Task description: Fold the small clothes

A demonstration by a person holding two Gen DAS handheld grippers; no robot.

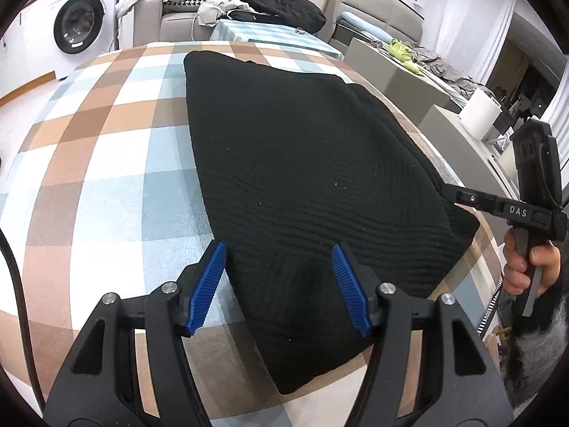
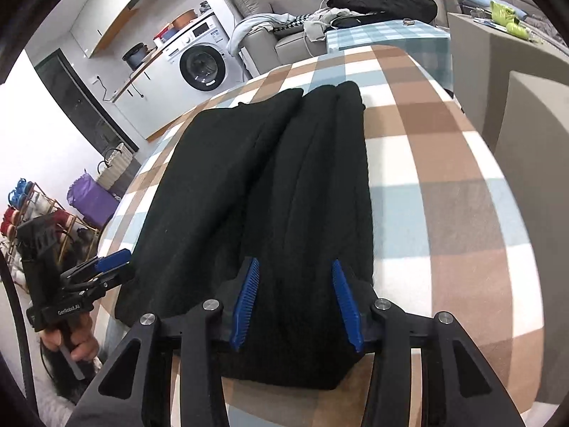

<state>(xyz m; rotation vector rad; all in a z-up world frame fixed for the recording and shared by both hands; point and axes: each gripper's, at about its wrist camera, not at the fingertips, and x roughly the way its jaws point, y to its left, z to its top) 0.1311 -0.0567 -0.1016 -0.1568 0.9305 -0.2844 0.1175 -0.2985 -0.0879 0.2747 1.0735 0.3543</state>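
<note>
Both grippers, left (image 1: pixel 279 288) and right (image 2: pixel 293 306), stand open over the black garment (image 1: pixel 302 163) (folded lengthwise) at lower frame centre.

Checked tablecloth (image 1: pixel 106 149) under black knit garment (image 1: pixel 302 163)

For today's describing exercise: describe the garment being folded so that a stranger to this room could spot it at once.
Start at the table under the brown, blue and white checked cloth. On it lies the black ribbed knit garment, folded lengthwise into a long, flat shape. The other black garment sits crumpled in a heap on the sofa behind; this one is flat, with both claws at its near end.
</note>
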